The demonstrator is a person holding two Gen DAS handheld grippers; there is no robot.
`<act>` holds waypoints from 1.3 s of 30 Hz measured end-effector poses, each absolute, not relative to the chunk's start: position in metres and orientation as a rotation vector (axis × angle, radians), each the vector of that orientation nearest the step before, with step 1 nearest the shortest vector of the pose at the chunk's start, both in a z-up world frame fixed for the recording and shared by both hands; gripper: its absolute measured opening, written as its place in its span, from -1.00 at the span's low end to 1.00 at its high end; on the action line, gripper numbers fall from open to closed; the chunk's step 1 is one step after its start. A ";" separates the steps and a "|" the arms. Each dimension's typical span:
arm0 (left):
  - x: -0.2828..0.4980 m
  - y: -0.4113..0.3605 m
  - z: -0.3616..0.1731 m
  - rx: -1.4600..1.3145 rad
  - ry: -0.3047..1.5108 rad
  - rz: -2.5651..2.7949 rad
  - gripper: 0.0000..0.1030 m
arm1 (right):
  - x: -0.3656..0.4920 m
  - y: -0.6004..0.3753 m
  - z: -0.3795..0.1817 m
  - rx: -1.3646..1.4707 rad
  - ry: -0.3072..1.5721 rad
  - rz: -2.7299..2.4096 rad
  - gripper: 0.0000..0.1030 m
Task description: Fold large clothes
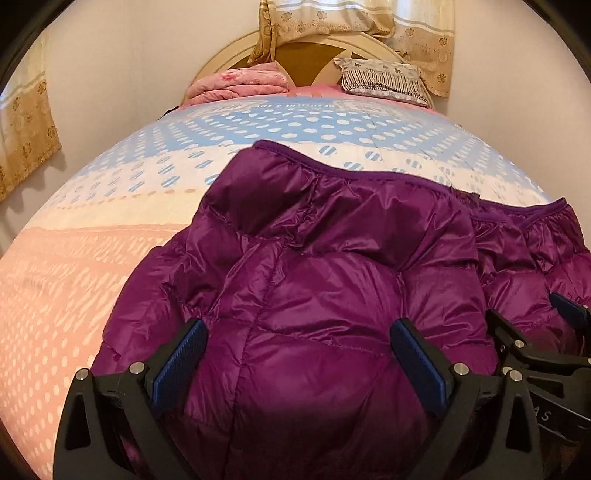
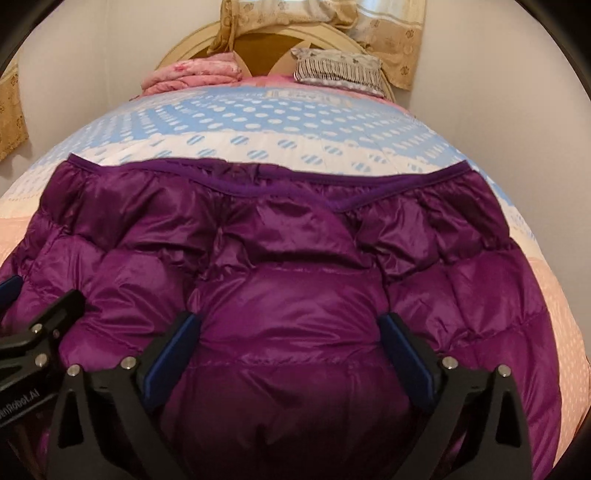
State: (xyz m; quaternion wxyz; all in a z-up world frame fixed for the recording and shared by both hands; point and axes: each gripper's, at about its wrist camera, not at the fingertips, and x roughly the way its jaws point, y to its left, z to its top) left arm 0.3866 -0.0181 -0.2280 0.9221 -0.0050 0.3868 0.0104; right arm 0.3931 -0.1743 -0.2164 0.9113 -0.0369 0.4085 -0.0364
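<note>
A shiny purple quilted down jacket (image 1: pixel 332 280) lies spread on the bed, hem edge toward the headboard; it also fills the right wrist view (image 2: pixel 288 266). My left gripper (image 1: pixel 299 332) is open, its blue-padded fingers (image 1: pixel 181 354) spread wide over the jacket's near part. My right gripper (image 2: pixel 290 328) is open too, fingers (image 2: pixel 402 347) apart over the jacket's middle. Each gripper shows at the edge of the other's view: the right one (image 1: pixel 524 339) and the left one (image 2: pixel 37 325). Whether the pads touch the fabric is unclear.
The bed (image 1: pixel 74 258) has a pink, white and blue dotted cover. A folded pink quilt (image 1: pixel 240 85) and a striped pillow (image 1: pixel 380 79) lie by the rounded headboard (image 1: pixel 229 55). Beige curtains (image 1: pixel 424 33) hang behind. White walls stand close on both sides.
</note>
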 end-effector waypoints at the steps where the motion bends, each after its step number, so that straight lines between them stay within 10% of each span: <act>1: 0.386 -0.017 -0.229 -0.013 0.796 0.023 0.94 | 0.396 -0.175 -0.218 -0.077 0.850 -0.073 1.00; 22: 0.277 0.091 -0.230 -0.288 0.763 0.099 0.94 | 0.300 -0.144 -0.221 -0.156 0.792 -0.070 1.00; 30: 0.291 0.064 -0.224 -0.290 0.778 -0.070 -0.64 | 0.301 -0.145 -0.222 -0.168 0.807 -0.080 1.00; 39: 0.262 0.073 -0.197 -0.272 0.703 -0.094 -0.87 | 0.301 -0.134 -0.221 -0.172 0.817 -0.106 1.00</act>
